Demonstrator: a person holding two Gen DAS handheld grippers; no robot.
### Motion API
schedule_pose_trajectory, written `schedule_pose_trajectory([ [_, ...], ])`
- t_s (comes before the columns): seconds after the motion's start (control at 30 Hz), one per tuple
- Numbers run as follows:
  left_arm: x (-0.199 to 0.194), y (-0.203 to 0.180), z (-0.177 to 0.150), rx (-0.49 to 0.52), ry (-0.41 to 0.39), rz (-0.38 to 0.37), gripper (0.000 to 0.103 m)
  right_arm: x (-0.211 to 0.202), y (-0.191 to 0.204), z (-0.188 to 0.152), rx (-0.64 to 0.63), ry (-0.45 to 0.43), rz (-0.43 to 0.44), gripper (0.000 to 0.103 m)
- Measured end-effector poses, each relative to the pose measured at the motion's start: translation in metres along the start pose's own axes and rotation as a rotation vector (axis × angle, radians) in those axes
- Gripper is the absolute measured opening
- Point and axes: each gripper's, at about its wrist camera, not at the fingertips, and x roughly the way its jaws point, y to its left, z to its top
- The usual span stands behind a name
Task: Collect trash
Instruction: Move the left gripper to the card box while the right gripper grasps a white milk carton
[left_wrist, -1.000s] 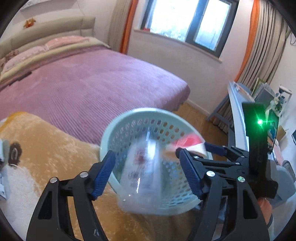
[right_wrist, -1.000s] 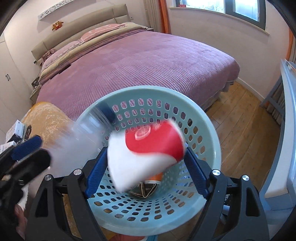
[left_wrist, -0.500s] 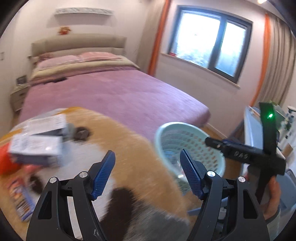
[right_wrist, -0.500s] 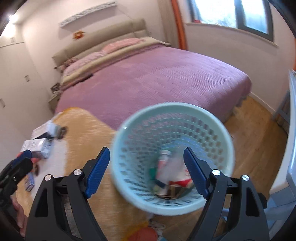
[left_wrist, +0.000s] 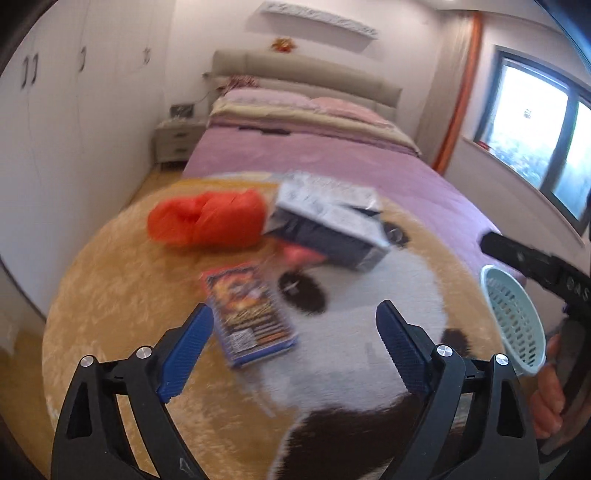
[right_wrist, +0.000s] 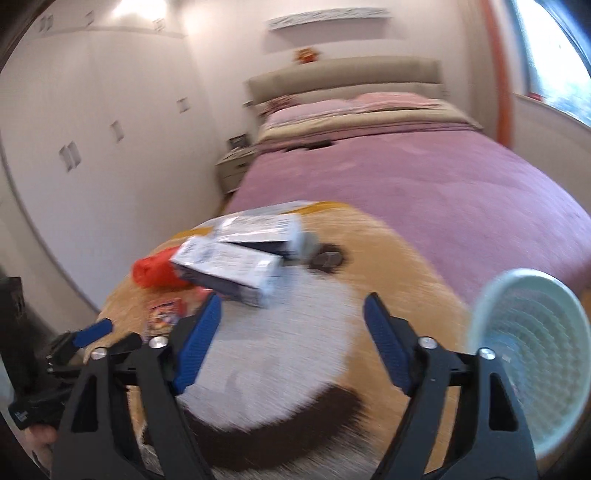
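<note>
With both grippers' fingers spread and empty, left gripper (left_wrist: 293, 350) opening, right gripper (right_wrist: 291, 341) narrowing, I'm between pickups: colourful packet (left_wrist: 249, 314) at twelve o'clock next, basket (right_wrist: 532, 365) at three.

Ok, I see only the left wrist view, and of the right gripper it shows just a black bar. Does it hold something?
Observer: No. The right gripper is empty; its jaws have just been closing a little but stand open over the rug.
Operator: And the grey box, is it one?
Observer: Two: a front box overlaps a rear box.
Operator: Is the basket full?
Observer: The basket shows its mouth here, but the inside is too blurred to tell.
</note>
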Motion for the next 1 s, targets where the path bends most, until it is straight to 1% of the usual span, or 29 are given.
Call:
schedule_pose_trajectory([
  [0.03,0.004,0.004,-0.003,-0.009,0.010,-0.001,0.087,0.008,0.005,0.003,-0.008,0.009,0.020,0.062],
  [0.13,0.014,0.016,-0.006,-0.027,0.028,0.007,0.087,0.041,0.017,0.016,-0.020,0.038,0.062,0.061],
  [0.23,0.025,0.020,-0.009,-0.024,0.035,0.060,0.087,0.070,0.019,0.031,-0.016,0.068,0.100,0.061],
  [0.33,0.032,0.024,-0.015,-0.030,0.043,0.086,0.087,0.094,0.020,0.041,-0.031,0.104,0.105,0.061],
  [0.43,0.040,0.027,-0.017,-0.059,0.056,0.067,0.087,0.121,0.021,0.048,-0.035,0.156,0.138,0.061],
  [0.47,0.043,0.029,-0.018,-0.064,0.066,0.066,0.087,0.130,0.020,0.051,-0.032,0.172,0.137,0.061],
  [0.57,0.048,0.030,-0.021,-0.059,0.084,0.058,0.084,0.146,0.016,0.052,-0.034,0.216,0.148,0.061],
  [0.63,0.045,0.031,-0.021,-0.046,0.078,0.053,0.076,0.149,0.014,0.050,-0.037,0.244,0.158,0.061],
  [0.67,0.046,0.030,-0.021,-0.039,0.080,0.047,0.069,0.149,0.012,0.047,-0.027,0.267,0.179,0.062],
  [0.77,0.044,0.034,-0.021,-0.039,0.088,0.027,0.067,0.141,0.010,0.033,0.009,0.311,0.243,0.062],
  [0.8,0.042,0.035,-0.021,-0.040,0.088,0.020,0.067,0.138,0.011,0.030,0.010,0.317,0.249,0.062],
  [0.93,0.031,0.041,-0.025,-0.041,0.077,0.007,0.067,0.118,0.023,0.009,-0.034,0.324,0.249,0.062],
  [1.0,0.027,0.046,-0.027,-0.046,0.075,0.004,0.066,0.106,0.034,-0.001,-0.070,0.303,0.219,0.069],
])
